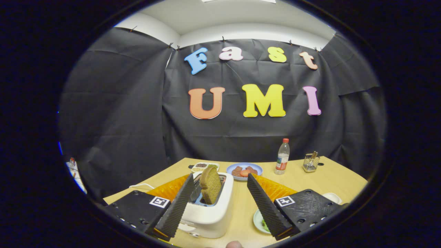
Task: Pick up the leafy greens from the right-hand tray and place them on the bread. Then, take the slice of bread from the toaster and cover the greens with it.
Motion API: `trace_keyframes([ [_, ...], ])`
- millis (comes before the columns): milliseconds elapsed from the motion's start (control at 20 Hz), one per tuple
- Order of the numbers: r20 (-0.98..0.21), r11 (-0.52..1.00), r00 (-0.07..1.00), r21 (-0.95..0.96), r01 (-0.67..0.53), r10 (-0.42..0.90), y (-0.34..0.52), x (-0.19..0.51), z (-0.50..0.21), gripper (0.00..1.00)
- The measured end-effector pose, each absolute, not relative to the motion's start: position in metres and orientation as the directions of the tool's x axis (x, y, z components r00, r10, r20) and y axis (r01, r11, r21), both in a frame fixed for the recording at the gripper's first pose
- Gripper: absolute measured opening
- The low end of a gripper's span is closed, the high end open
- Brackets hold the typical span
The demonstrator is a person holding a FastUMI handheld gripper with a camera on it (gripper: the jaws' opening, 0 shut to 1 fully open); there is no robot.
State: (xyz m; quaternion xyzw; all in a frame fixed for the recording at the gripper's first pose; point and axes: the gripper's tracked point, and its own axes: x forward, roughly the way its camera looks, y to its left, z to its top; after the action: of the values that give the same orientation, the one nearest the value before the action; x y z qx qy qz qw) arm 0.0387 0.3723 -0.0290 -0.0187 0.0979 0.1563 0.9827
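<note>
Gripper (217,181) open and empty, fingers straddling the bread slice (210,184) upright in the white toaster (208,213) — likely light, crumbly, best pinched gently across its flat faces near the top.

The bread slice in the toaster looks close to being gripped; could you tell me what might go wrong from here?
1. The gripper is open with the bread slice nearer one finger; closing off-centre could tip the slice.
2. The slice stands partly in the slot, so a slanted pull may drag the toaster across the table.
3. Squeezing hard could crush soft bread.
</note>
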Motion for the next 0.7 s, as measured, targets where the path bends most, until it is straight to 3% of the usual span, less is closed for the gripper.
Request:
trace_keyframes([
  [400,-0.366,0.965,0.905,-0.056,-0.256,0.219,0.396,0.07,-0.085,0.9],
  [700,-0.408,0.971,0.894,-0.066,-0.231,0.185,0.399,0.093,-0.092,0.48],
])
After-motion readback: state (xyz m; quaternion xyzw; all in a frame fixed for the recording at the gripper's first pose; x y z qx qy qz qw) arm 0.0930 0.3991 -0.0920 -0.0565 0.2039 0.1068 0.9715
